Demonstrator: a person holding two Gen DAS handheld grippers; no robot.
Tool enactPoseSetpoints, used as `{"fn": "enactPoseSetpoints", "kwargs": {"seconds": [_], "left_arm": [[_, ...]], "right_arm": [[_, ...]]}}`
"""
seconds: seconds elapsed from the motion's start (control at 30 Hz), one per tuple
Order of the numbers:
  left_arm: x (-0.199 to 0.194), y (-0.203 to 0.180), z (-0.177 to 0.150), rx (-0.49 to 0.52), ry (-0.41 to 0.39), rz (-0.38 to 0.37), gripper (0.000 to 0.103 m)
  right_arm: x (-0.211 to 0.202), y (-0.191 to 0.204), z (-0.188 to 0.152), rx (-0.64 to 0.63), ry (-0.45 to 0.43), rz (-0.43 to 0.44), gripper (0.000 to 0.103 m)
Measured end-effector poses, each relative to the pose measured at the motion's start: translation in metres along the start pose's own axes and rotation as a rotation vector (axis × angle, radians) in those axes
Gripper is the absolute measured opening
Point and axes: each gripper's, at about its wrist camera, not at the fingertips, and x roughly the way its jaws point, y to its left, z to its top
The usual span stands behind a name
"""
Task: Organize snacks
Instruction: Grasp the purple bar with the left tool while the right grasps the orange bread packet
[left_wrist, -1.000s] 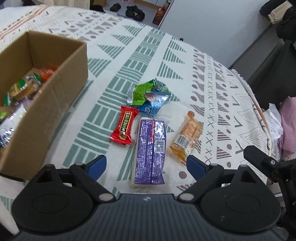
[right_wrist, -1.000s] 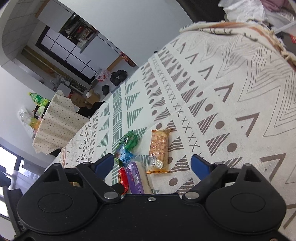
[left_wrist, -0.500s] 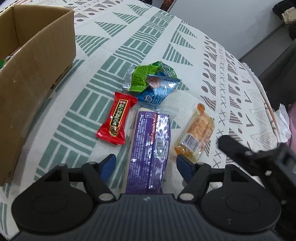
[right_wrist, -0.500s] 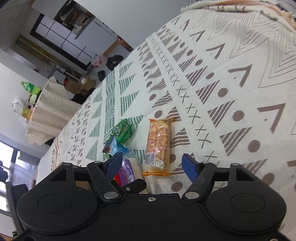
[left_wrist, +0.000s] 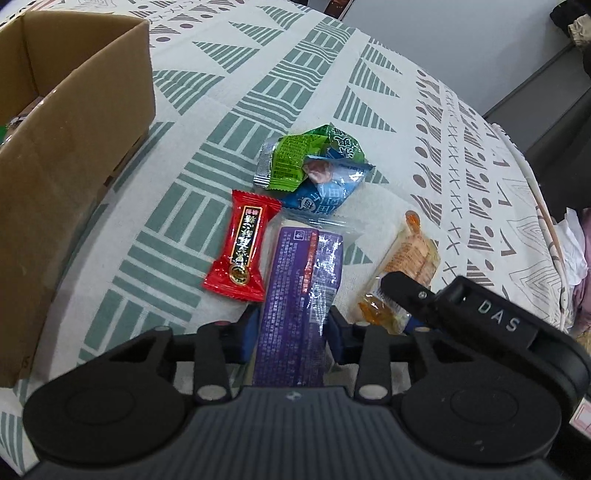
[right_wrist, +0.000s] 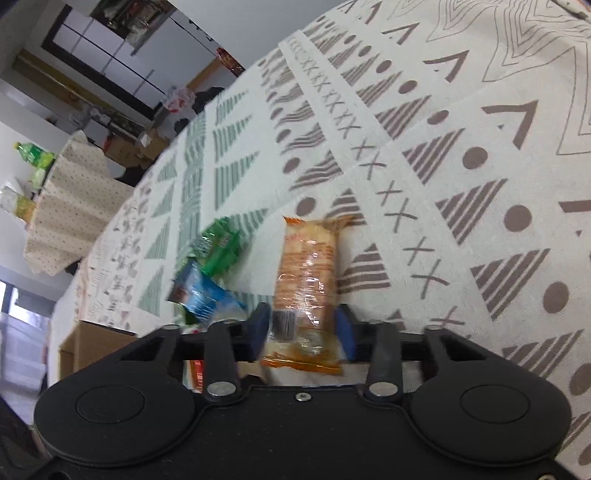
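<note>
My left gripper (left_wrist: 291, 332) is shut on the near end of a long purple snack pack (left_wrist: 301, 291) lying on the patterned tablecloth. My right gripper (right_wrist: 303, 328) is shut on the near end of an orange cracker pack (right_wrist: 306, 273), which also shows in the left wrist view (left_wrist: 406, 266) with the right gripper's black body (left_wrist: 480, 317) over it. A red candy bar (left_wrist: 242, 247) lies left of the purple pack. A green packet (left_wrist: 295, 158) and a blue packet (left_wrist: 325, 188) lie just beyond. They also show in the right wrist view: green (right_wrist: 218, 243), blue (right_wrist: 199, 291).
An open cardboard box (left_wrist: 74, 147) stands at the left, close to the red bar; it also shows in the right wrist view (right_wrist: 96, 347). The bed's edge (left_wrist: 546, 229) drops off at the right, with clothes beyond. A cloth-covered side table (right_wrist: 70, 210) with bottles stands far off.
Both grippers moved forward and down onto the snacks and closed: the left on the purple pack, the right on the orange cracker pack. The right gripper came in close beside the left.
</note>
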Motion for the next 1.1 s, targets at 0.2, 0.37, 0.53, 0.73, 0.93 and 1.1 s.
{"fn": "enactPoseSetpoints", "kwargs": {"seconds": [0.2, 0.37, 0.53, 0.73, 0.93, 1.1], "left_arm": [[-0.005, 0.001, -0.007, 0.018, 0.003, -0.005, 0.035], [-0.011, 0.001, -0.015, 0.042, 0.024, 0.008, 0.035], [-0.011, -0.003, -0.023, 0.074, 0.028, 0.035, 0.038], [-0.008, -0.013, -0.025, 0.107, 0.056, 0.086, 0.041], [-0.009, -0.018, -0.032, 0.131, 0.085, 0.123, 0.043], [-0.009, -0.016, -0.036, 0.151, 0.086, 0.119, 0.038]], "right_arm": [[-0.012, 0.001, -0.007, -0.033, 0.011, -0.022, 0.033], [-0.031, -0.004, -0.014, -0.061, 0.004, -0.075, 0.033], [-0.038, -0.011, -0.014, -0.089, -0.012, -0.154, 0.042], [-0.03, -0.001, -0.008, -0.122, -0.024, -0.154, 0.064], [-0.021, -0.002, -0.008, -0.137, -0.028, -0.171, 0.056], [-0.023, -0.006, -0.008, -0.148, -0.032, -0.168, 0.037]]}}
